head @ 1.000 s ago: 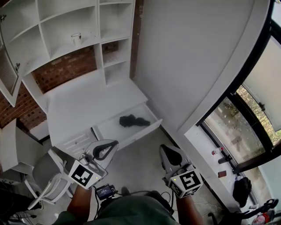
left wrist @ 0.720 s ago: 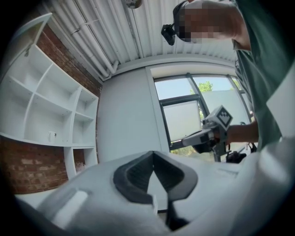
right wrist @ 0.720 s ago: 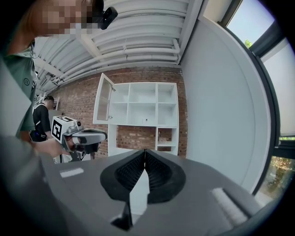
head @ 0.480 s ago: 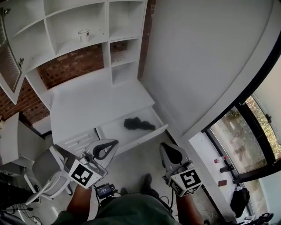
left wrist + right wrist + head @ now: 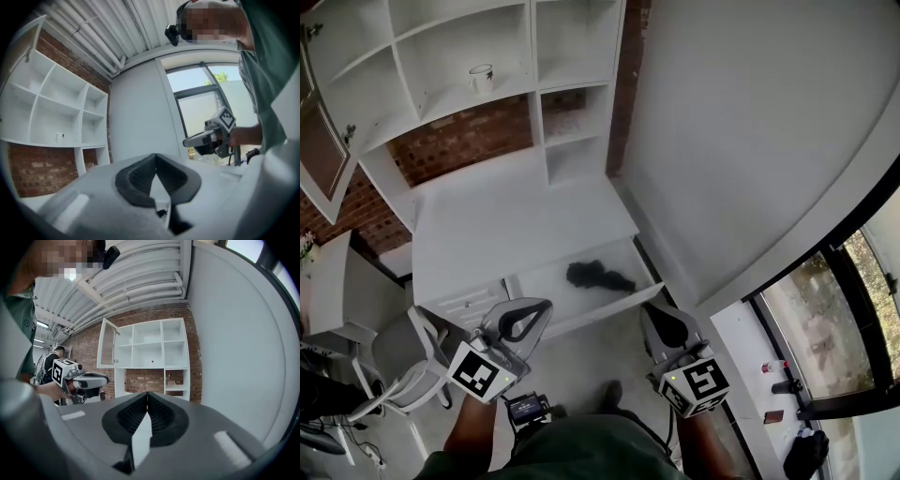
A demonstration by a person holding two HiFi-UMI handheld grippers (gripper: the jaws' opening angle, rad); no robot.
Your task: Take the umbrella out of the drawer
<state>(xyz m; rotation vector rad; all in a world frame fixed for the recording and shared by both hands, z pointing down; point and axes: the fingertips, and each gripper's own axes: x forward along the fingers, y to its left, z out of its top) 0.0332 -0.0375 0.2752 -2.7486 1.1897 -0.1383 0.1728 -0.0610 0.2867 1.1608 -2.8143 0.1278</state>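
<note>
The black folded umbrella (image 5: 598, 277) lies in the open white drawer (image 5: 581, 314) under the desk top (image 5: 506, 225). My left gripper (image 5: 546, 304) is held level just short of the drawer's front, left of the umbrella. Its jaws meet at the tips with nothing between them (image 5: 155, 155). My right gripper (image 5: 652, 315) hovers by the drawer's right front corner, also shut and empty (image 5: 147, 393). Neither gripper touches the umbrella or the drawer. Each gripper view shows the other gripper off to one side.
White shelves (image 5: 469, 56) with a mug (image 5: 480, 77) rise behind the desk against a brick wall. A grey office chair (image 5: 398, 361) stands at the left beside my left arm. A plain white wall (image 5: 741, 141) runs along the right, with a window (image 5: 853, 309) low down.
Both grippers have moved forward toward the desk, so the open drawer and umbrella now lie closer in front of their tips. Both stay shut.
</note>
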